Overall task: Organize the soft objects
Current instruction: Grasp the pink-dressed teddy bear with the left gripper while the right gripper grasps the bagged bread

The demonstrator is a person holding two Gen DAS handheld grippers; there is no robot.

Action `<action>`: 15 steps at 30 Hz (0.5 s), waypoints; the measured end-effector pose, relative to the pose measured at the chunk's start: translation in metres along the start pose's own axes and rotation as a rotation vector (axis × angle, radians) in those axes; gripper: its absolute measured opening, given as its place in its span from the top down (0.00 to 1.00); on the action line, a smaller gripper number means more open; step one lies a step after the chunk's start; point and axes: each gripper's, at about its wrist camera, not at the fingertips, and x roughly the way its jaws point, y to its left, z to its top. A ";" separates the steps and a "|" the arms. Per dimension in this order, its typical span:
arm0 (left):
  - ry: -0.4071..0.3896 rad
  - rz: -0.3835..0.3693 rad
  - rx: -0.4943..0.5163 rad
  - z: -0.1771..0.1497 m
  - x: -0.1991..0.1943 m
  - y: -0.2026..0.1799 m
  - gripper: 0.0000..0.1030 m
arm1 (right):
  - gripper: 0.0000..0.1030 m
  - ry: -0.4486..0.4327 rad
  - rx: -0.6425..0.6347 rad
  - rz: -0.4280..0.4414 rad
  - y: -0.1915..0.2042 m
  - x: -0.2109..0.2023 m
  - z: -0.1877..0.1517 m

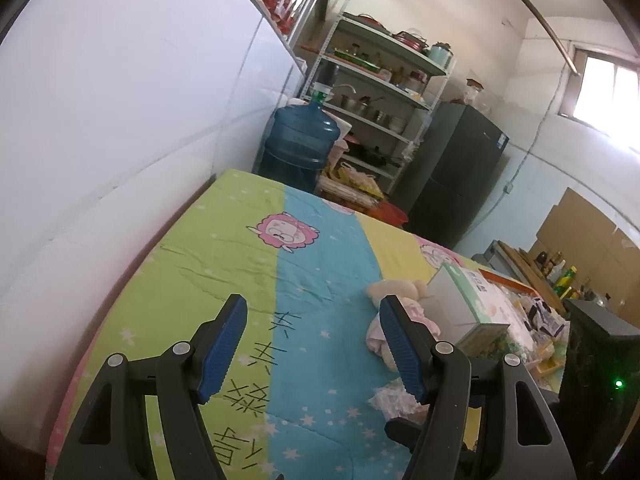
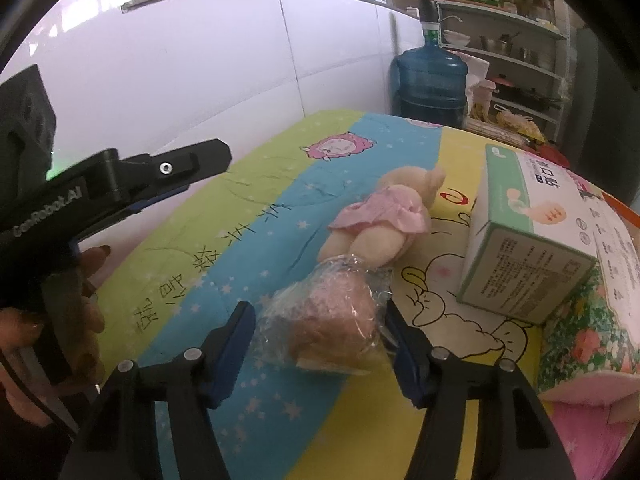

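Note:
A soft brownish toy in clear plastic wrap [image 2: 332, 320] lies on the bright cartoon quilt [image 2: 248, 248]. My right gripper [image 2: 320, 312] straddles it with a blue pad on each side; the pads are close to the wrap but not visibly pressing it. Just beyond lies a cream plush doll in a pink dress [image 2: 384, 208], also seen in the left wrist view [image 1: 396, 292]. My left gripper [image 1: 314, 304] hangs open over the quilt's blue stripe, holding nothing. In the right wrist view it shows side-on at the left [image 2: 192, 164], held by a hand [image 2: 88, 280].
A white and green carton [image 2: 532, 240] stands right of the doll, with flowery pink fabric [image 2: 592, 360] beside it. A white wall borders the bed's left side. Past the far edge stand a blue water bottle [image 1: 300, 140], a metal shelf [image 1: 380, 92] and a dark fridge [image 1: 460, 168].

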 end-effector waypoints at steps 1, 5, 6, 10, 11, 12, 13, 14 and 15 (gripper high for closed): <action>0.004 -0.007 0.003 0.000 0.001 -0.002 0.32 | 0.38 -0.003 0.004 0.006 0.000 -0.004 -0.002; 0.029 -0.038 0.036 0.003 0.008 -0.012 0.32 | 0.38 -0.019 0.006 0.026 -0.002 -0.020 -0.006; 0.042 -0.047 0.052 0.004 0.012 -0.017 0.31 | 0.38 -0.026 0.006 0.030 -0.003 -0.026 -0.008; 0.103 -0.083 0.116 0.007 0.031 -0.040 0.31 | 0.38 -0.052 0.004 0.023 -0.007 -0.046 -0.012; 0.116 -0.088 0.128 0.007 0.037 -0.046 0.31 | 0.38 -0.059 0.005 0.021 -0.008 -0.050 -0.013; 0.130 -0.087 0.143 0.006 0.044 -0.053 0.31 | 0.38 -0.063 0.004 0.020 -0.010 -0.053 -0.013; 0.139 -0.084 0.152 0.005 0.049 -0.058 0.31 | 0.38 -0.071 0.002 0.016 -0.010 -0.058 -0.014; 0.152 -0.081 0.162 0.004 0.054 -0.063 0.31 | 0.38 -0.074 0.000 0.012 -0.011 -0.061 -0.015; 0.167 -0.077 0.171 0.002 0.061 -0.069 0.31 | 0.38 -0.076 -0.001 0.008 -0.012 -0.064 -0.017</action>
